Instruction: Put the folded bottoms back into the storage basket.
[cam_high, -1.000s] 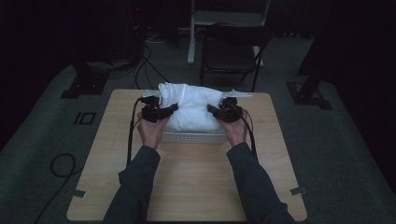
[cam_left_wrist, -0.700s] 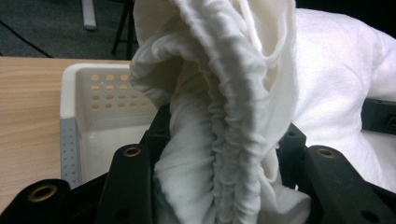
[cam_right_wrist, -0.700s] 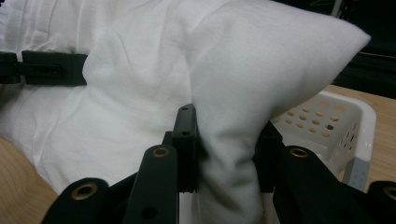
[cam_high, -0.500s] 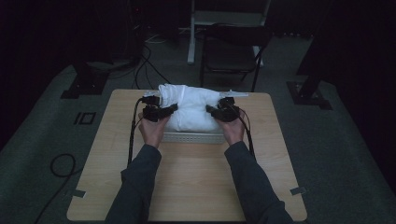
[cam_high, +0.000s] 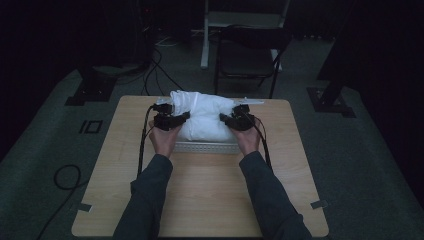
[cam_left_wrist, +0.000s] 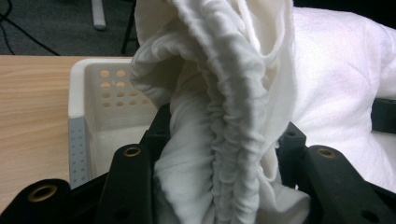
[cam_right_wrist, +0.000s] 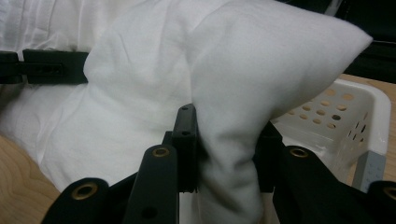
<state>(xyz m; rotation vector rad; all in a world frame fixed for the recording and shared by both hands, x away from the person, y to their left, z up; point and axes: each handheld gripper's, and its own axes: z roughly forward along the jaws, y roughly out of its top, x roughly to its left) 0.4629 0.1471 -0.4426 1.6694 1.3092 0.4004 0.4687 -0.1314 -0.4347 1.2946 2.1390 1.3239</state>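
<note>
White pillow (cam_high: 205, 116) has barely shifted above the basket (cam_high: 207, 147); left tool (cam_high: 171, 120) and right tool (cam_high: 235, 120) stay clamped on its ends.

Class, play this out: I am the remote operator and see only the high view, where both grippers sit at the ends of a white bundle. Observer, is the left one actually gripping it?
Observer: Yes. In the left gripper view the left gripper has its jaws shut on a gathered, ruffled edge of the white cloth.
Operator: And the right?
Observer: The right gripper is pinching a smooth, puffy corner of the cloth.
Operator: What lies under the bundle?
Observer: A white basket with round holes in its wall, standing on the wooden table.
</note>
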